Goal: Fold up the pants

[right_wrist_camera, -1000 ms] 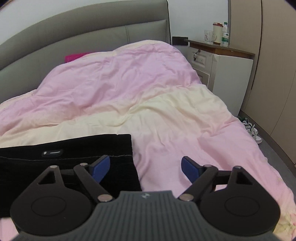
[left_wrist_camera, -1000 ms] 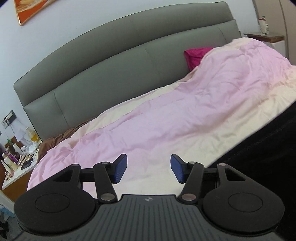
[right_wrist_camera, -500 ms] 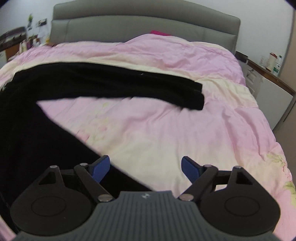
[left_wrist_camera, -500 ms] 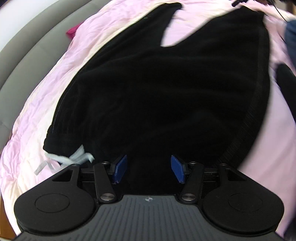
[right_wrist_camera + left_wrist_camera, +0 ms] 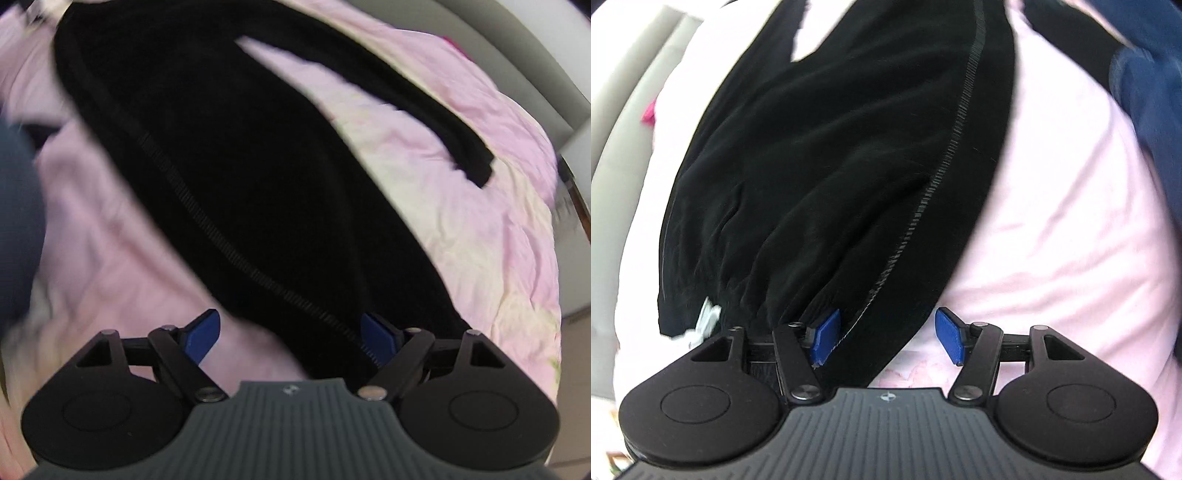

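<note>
Black pants [image 5: 831,147] lie spread on the pink duvet [image 5: 1052,221], legs running away from the waistband. My left gripper [image 5: 888,336] hovers at the waistband's right corner, a white drawstring [image 5: 705,321] to its left. Its jaws are opening, and the corner with the ribbed side seam lies between the blue pads, which do not press on it. In the right wrist view the pants [image 5: 258,166] stretch away from my right gripper [image 5: 290,336], which stands open over the near leg's end. The other leg [image 5: 424,110] angles off to the right.
A person's blue sleeve [image 5: 1145,92] crosses the upper right of the left view and shows as a blur [image 5: 14,221] at the left of the right view. The grey headboard [image 5: 517,44] and a magenta pillow [image 5: 648,110] lie beyond the pants.
Both grippers swung from looking across the bed to pointing down at the pants. The left closed in on the waistband corner; the right came over the near leg's end.
</note>
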A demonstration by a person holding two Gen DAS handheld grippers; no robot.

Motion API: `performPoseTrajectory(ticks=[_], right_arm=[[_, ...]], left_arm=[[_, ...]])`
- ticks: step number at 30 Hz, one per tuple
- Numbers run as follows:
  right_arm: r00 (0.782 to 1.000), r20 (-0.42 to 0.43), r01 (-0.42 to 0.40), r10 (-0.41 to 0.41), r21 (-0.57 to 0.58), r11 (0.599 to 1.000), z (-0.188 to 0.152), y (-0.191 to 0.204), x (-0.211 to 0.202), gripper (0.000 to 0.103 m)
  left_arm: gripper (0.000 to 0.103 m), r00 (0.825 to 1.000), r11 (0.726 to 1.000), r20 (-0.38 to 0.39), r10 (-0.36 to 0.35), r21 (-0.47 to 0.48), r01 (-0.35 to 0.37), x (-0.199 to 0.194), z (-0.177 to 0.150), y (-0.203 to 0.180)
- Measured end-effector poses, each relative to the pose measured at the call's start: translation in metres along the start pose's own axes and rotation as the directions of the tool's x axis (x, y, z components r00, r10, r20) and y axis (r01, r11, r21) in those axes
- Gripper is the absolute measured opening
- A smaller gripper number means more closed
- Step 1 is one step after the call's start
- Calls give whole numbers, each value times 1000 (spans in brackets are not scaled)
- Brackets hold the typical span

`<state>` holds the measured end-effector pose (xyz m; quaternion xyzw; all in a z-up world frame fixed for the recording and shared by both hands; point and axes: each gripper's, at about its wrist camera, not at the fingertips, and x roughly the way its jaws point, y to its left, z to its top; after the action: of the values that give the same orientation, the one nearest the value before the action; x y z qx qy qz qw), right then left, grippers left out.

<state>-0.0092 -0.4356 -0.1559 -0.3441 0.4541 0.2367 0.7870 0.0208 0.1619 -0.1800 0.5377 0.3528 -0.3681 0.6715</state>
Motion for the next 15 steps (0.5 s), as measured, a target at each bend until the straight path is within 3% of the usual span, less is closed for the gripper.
performPoseTrajectory(ticks=[4,6,8,11,15], right_arm=[[998,3,68,-69,-223,972,-9,24,5,77],[996,20,90,-88,-293,952,-10,28,10,67],[992,30,124,-123,-424,897,-14,36,16,61],[983,73,182,-170,-544,819,-23,40,18,42],[971,159,238,-177,-634,736,-42,52,11,36]], left_arm=[[70,1000,1000,-24,6,27,-5,9,0,-4],[66,999,999,-31,12,40,-11,9,-1,-5],[62,999,998,-36,16,61,-13,6,-3,-8],[61,999,999,-34,11,53,-9,3,-7,-7],[62,998,997,-43,34,69,-31,9,-2,-15]])
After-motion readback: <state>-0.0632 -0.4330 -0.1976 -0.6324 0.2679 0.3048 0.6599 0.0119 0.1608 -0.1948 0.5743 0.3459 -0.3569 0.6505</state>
